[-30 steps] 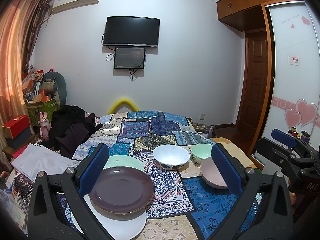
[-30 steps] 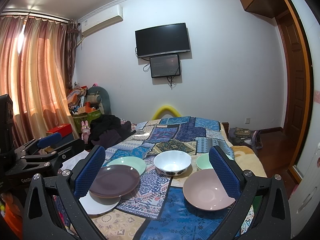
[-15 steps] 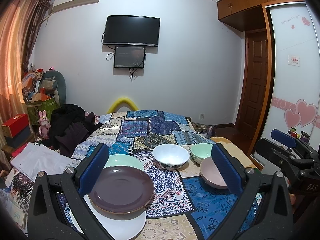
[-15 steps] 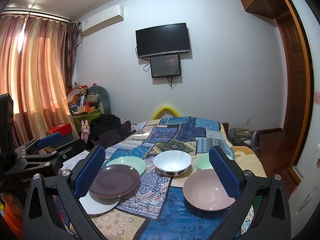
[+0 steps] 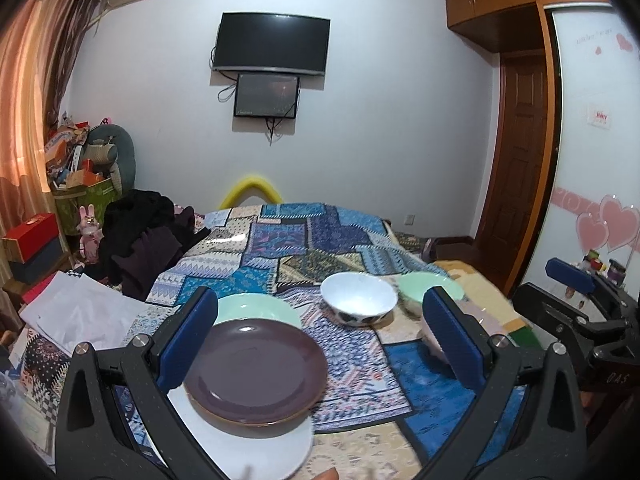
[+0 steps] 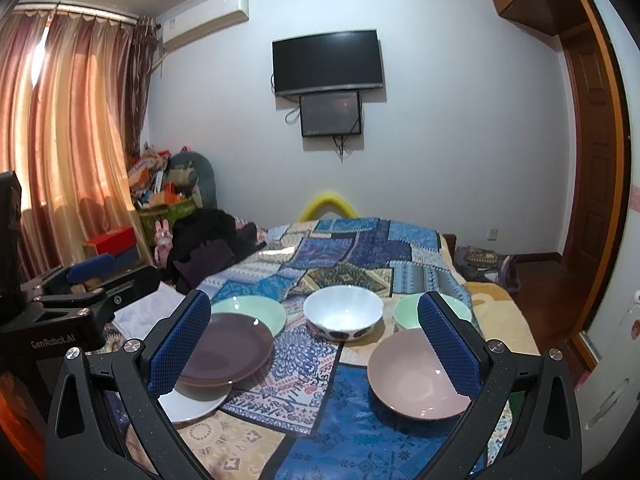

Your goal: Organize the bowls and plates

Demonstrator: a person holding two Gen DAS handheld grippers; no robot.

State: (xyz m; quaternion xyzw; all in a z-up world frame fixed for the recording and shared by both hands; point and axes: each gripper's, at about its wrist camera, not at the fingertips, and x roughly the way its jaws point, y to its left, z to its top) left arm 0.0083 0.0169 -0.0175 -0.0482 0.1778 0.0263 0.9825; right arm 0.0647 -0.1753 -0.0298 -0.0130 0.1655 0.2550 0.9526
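Since a second ago both views have crept slightly closer to the dishes on the bed [image 6: 400, 248]. At its near left corner a purple plate [image 5: 256, 368] lies on a white plate [image 6: 192, 402], a green plate [image 6: 256, 308] just behind; white bowl [image 6: 342, 312], green bowl [image 6: 404, 314] and pink bowl [image 6: 416, 376] sit rightward. Left tool [image 5: 320, 340] and right tool [image 6: 316, 340] hover with jaws apart, empty. "GenRobot.AI" marks the left tool's body.
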